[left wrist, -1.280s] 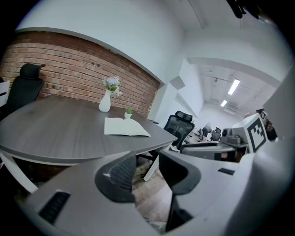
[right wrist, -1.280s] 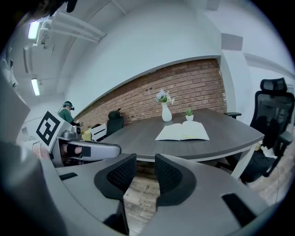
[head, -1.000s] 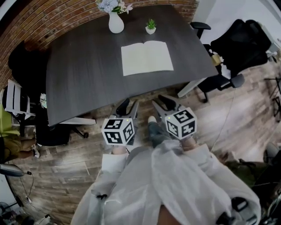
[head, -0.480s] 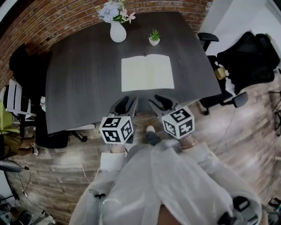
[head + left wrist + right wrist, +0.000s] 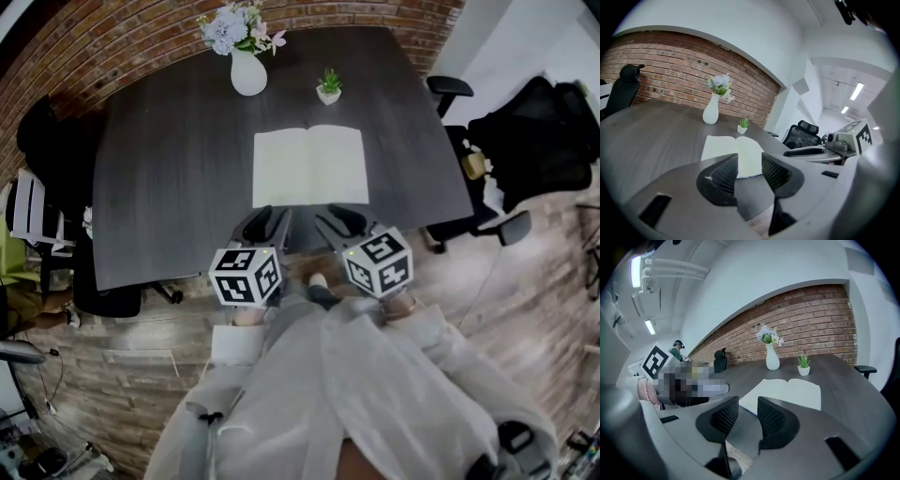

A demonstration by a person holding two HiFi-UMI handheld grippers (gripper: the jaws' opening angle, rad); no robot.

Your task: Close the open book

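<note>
An open book (image 5: pixel 309 166) with blank cream pages lies flat on the dark table (image 5: pixel 169 187), a little right of its middle. Both grippers hover side by side at the table's near edge, just short of the book. My left gripper (image 5: pixel 272 221) points at the book's left half and my right gripper (image 5: pixel 336 221) at its right half. In the left gripper view the book (image 5: pixel 721 146) shows beyond the open left gripper (image 5: pixel 749 171), nothing between its fingers. The right gripper view shows the book (image 5: pixel 790 391) past the open, empty right gripper (image 5: pixel 747 414).
A white vase with flowers (image 5: pixel 247 67) and a small potted plant (image 5: pixel 328 88) stand at the table's far side behind the book. Black office chairs (image 5: pixel 525 122) crowd the right of the table; another dark chair (image 5: pixel 47 141) and a white one (image 5: pixel 28 214) stand left.
Both grippers have moved forward together from over the wooden floor to the table's near edge. The book lies as before, open.
</note>
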